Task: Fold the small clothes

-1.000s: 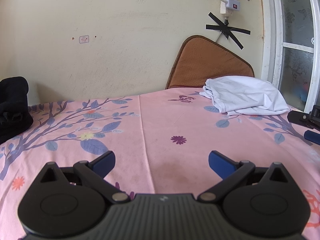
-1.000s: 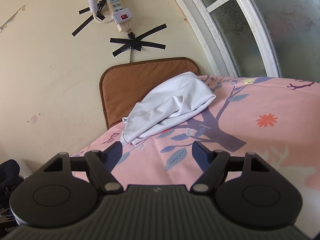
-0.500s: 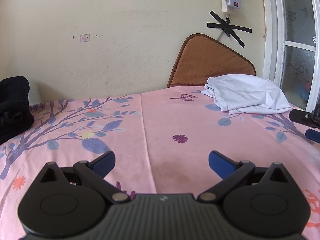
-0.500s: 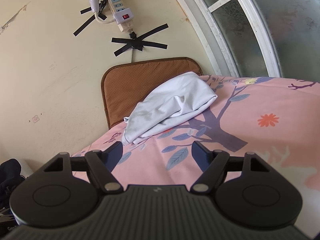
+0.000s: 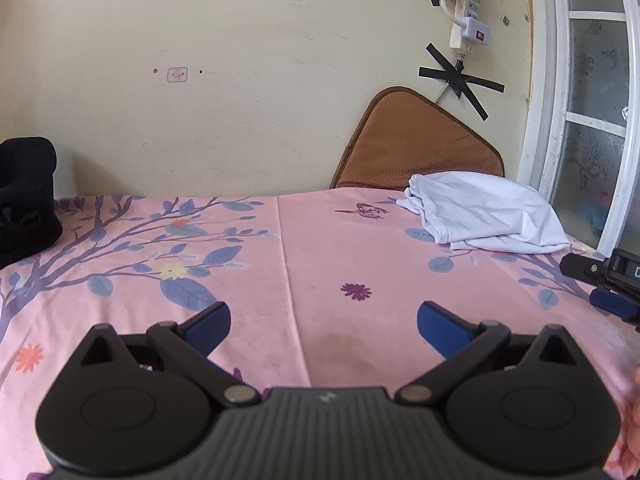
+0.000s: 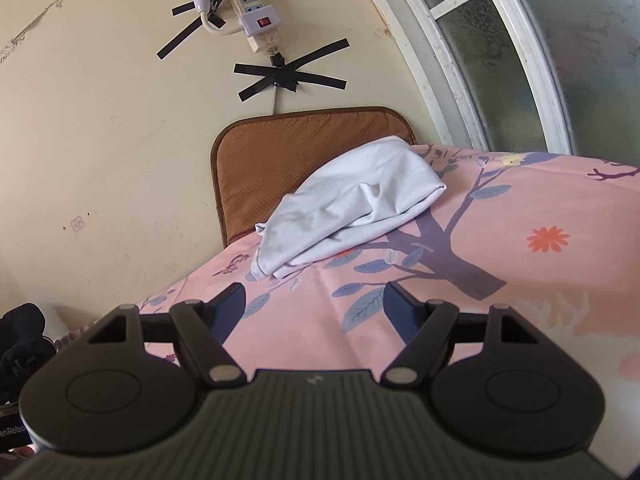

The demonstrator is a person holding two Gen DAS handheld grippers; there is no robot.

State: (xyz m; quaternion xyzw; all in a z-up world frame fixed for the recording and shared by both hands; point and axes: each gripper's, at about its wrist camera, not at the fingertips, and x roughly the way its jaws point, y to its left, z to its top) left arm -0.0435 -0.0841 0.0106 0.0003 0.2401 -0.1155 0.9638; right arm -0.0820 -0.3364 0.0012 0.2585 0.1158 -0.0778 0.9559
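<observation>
A crumpled white garment (image 5: 484,216) (image 6: 348,208) lies in a heap on the pink flowered bedsheet (image 5: 312,248) (image 6: 520,208), at the far right corner by a brown cushion. My left gripper (image 5: 324,322) hovers open over the middle of the sheet, well short of the garment, with nothing between its blue fingers. My right gripper (image 6: 314,308) is also open and empty, just in front of the garment's near edge. The right gripper's tip (image 5: 608,284) shows at the right edge of the left wrist view.
A brown cushion (image 5: 416,144) (image 6: 280,160) leans on the wall behind the garment. A dark bundle (image 5: 24,200) sits at the sheet's far left. A taped power strip (image 6: 256,16) hangs on the wall, and a frosted window (image 6: 540,52) borders the right side.
The left view has shifted slightly, so the garment and cushion sit a little further right and the power strip shows more. Both grippers stay open and empty.
</observation>
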